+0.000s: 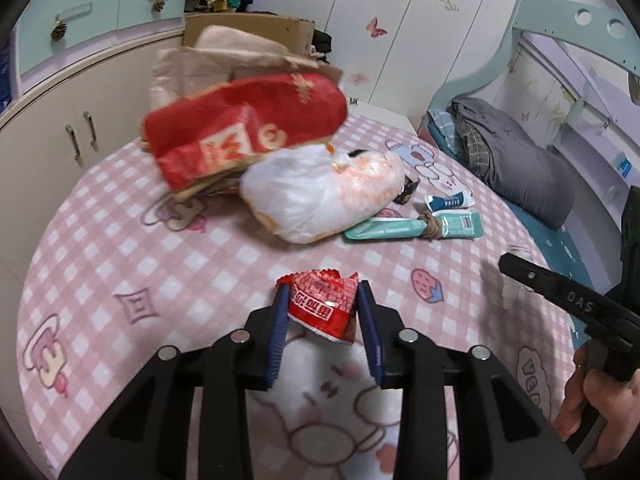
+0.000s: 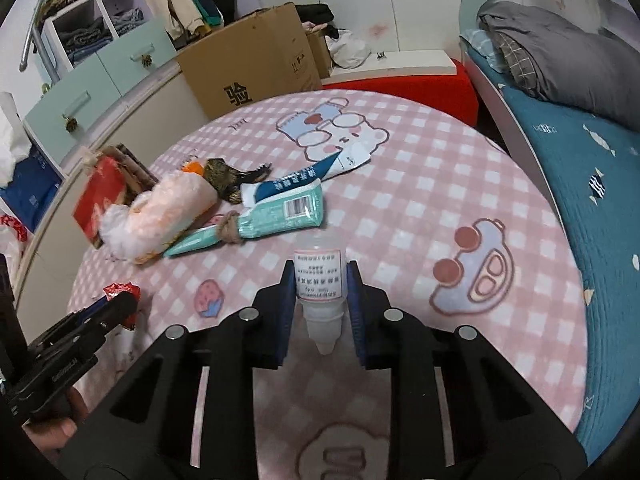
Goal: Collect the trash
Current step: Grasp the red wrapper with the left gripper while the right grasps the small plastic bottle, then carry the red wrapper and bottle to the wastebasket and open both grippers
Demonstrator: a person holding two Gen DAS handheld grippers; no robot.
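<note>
1. Right now we have our left gripper (image 1: 323, 304) closed on a crumpled red snack wrapper (image 1: 322, 308); its blue pads (image 1: 280, 336) press the wrapper from both sides, just above the pink checked tablecloth (image 1: 120, 240).
2. Our right gripper (image 2: 319, 280) is clamped around a small clear plastic bottle (image 2: 319, 276) with a white printed label, its nozzle end pointing back toward the camera and its base pointing away toward 12 o'clock.
3. From the left wrist view, more trash lies toward 12 o'clock on the cloth: a white plastic bag (image 1: 320, 196) bulging with orange-tinted contents, touching a red paper bag (image 1: 240, 128) that leans on brown paper at about 11 o'clock.
4. At about 1 o'clock from the left gripper we see a mint-green tube (image 1: 416, 226) tied round with a knot of twine, and just beyond it a torn blue-and-white sachet (image 1: 450, 201).
5. From the right wrist view, the same green tube lies at 11 o'clock, just beyond the bottle, and a cardboard box (image 2: 248, 64) stands past the far edge of the table.
6. Our right gripper shows at 3 o'clock in the left view, and our left one at 9 o'clock in the right view, the two well apart.
</note>
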